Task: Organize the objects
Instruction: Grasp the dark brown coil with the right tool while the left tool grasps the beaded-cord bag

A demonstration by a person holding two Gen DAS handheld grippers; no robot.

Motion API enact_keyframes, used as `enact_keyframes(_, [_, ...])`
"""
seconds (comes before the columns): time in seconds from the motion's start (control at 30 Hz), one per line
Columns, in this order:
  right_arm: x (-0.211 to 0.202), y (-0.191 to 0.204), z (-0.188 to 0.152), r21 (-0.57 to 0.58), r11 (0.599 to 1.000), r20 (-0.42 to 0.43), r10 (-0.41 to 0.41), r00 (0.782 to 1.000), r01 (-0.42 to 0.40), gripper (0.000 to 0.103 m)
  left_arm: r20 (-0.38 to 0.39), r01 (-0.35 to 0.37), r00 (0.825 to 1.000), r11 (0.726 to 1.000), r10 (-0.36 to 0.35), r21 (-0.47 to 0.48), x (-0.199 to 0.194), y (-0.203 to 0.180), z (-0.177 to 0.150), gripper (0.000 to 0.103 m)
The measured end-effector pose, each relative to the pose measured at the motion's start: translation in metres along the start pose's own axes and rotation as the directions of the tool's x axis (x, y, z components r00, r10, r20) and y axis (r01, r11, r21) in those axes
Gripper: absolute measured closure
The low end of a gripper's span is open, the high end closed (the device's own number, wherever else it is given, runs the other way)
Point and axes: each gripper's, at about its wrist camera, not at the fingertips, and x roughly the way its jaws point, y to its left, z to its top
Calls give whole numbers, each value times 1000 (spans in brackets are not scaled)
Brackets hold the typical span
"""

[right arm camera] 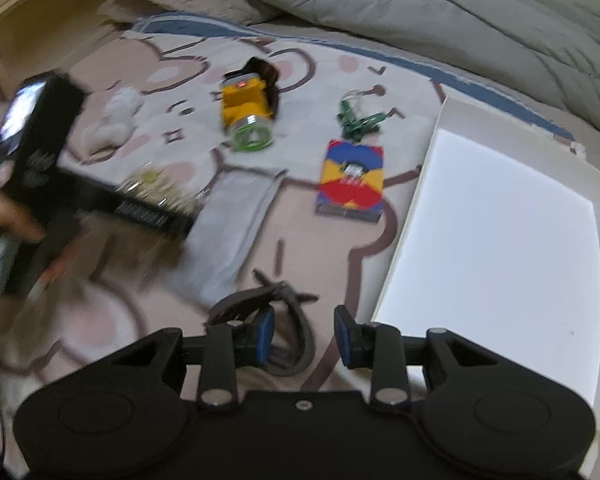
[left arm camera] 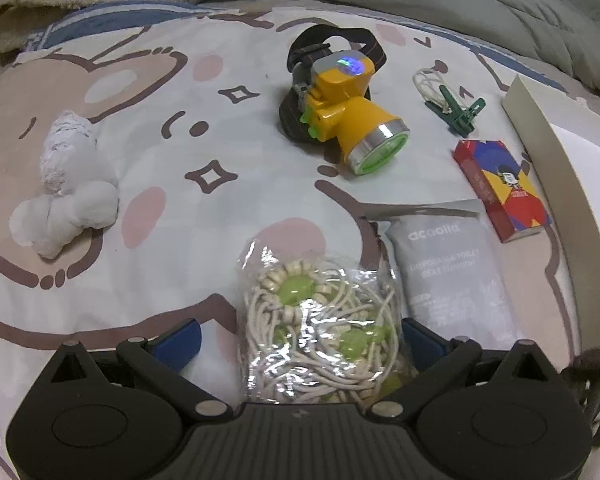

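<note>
Left gripper (left arm camera: 300, 336), jaws wide around the bag of cords (left arm camera: 320, 332) at bottom centre; slippery plastic could slide out. Right gripper (right arm camera: 304, 334) gapes empty.

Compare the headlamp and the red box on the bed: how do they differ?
The headlamp is bulky, yellow with a black strap and round lens; the red box is flat, rectangular, with a multicolour print. The headlamp sits mid-bed; the box lies beside the white tray. Neither is held by a hand-held gripper.
</note>
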Motion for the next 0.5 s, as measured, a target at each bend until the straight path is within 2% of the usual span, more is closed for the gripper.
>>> enact_keyframes(0.2, [-24, 8, -17, -33, 999, -20, 34, 999, -35, 55, -8, 55, 998, 998, -55, 28, -9, -1, 0, 26])
enact_keyframes(0.27, [-30, 8, -20, -7, 1000, -13, 27, 1000, -28, 45, -15, 58, 998, 997, -57, 47, -11, -3, 0, 28])
enact_keyframes(0.37, [-36, 6, -23, 57, 998, -1, 31, 1000, -31, 40, -25, 65, 998, 996, -63, 66, -12, -4, -2, 31])
enact_keyframes(0.5, [-29, -3, -30, 210, 976, -17, 54, 998, -49, 39, -36, 67, 997, 995, -65, 78, -15, -3, -4, 31])
